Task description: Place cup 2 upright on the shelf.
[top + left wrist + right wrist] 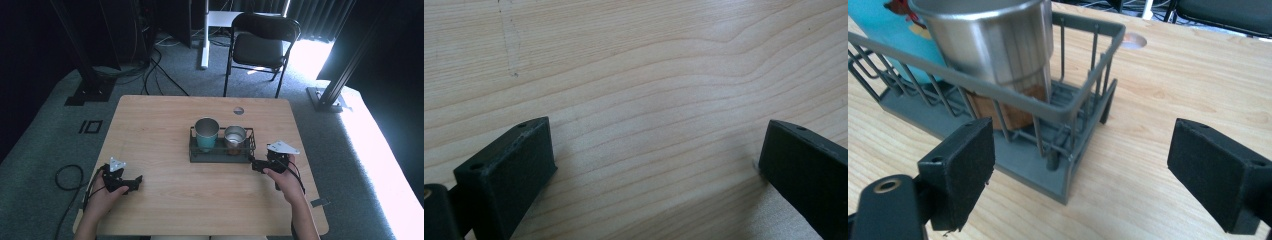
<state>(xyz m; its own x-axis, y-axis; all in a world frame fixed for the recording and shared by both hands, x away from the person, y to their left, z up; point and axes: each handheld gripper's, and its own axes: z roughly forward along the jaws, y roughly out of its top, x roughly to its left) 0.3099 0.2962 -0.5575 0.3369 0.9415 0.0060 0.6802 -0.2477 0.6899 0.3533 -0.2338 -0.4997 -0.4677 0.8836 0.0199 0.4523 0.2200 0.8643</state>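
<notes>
A dark grey wire rack (220, 155) (1075, 102) stands mid-table and holds two cups. The teal cup (206, 133) (883, 30) is on its left side, and the steel cup with a brown base (234, 138) (993, 45) is on its right. My right gripper (256, 165) (1080, 175) is open just off the rack's right front corner, with nothing between its jaws. At the table's left front, my left gripper (137, 181) (656, 165) is open low over bare wood, far from the rack.
The light wooden table (165, 125) has a round cable hole (238, 110) near its far edge. Behind the table stands a black folding chair (260, 42). Black frame posts (332, 85) and cables (65, 175) lie on the grey carpet around it.
</notes>
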